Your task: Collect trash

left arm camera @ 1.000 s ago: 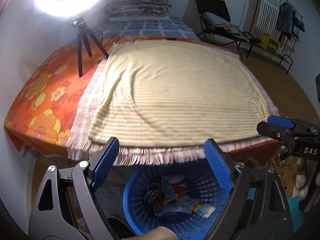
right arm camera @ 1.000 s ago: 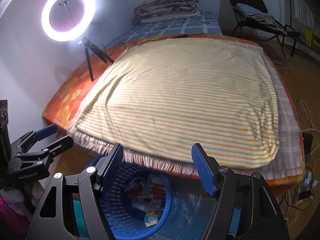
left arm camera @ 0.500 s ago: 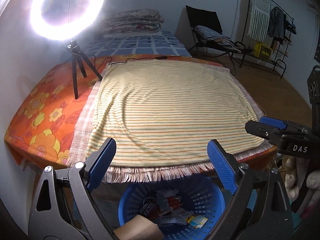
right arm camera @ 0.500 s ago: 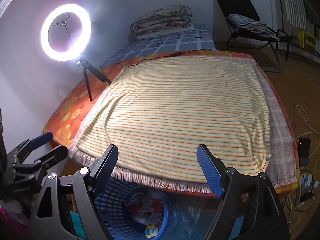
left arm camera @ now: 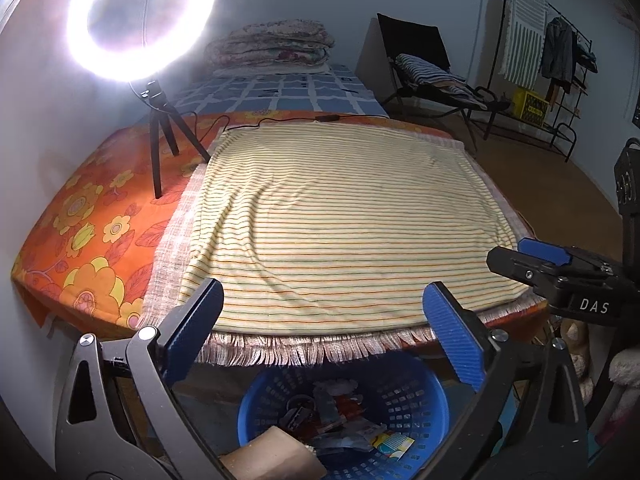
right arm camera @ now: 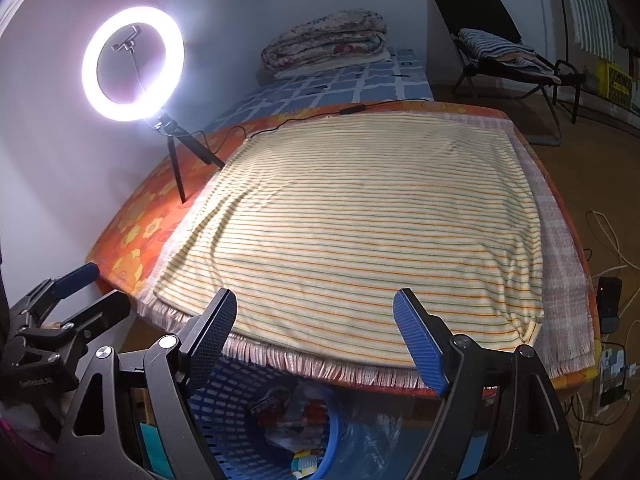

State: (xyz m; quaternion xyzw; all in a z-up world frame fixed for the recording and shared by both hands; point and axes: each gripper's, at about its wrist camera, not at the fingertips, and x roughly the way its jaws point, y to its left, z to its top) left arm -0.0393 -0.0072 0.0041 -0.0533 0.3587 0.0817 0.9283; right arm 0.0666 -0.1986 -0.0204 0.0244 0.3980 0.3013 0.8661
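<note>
Both hand-held grippers, left [left arm camera: 320,330] and right [right arm camera: 314,330], hang spread and empty; blue basket [left arm camera: 420,396] of trash [left arm camera: 340,420] sits just below them, striped blanket [left arm camera: 340,220] ahead

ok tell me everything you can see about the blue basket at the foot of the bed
The blue basket is round, looks like plastic, and has walls pierced with rows of small slots. It stands upright on the floor below the fringed edge of the striped blanket, partly tucked under the bed. Inside lie crumpled wrappers and a small colourful packet. Neither gripper touches it.
</note>
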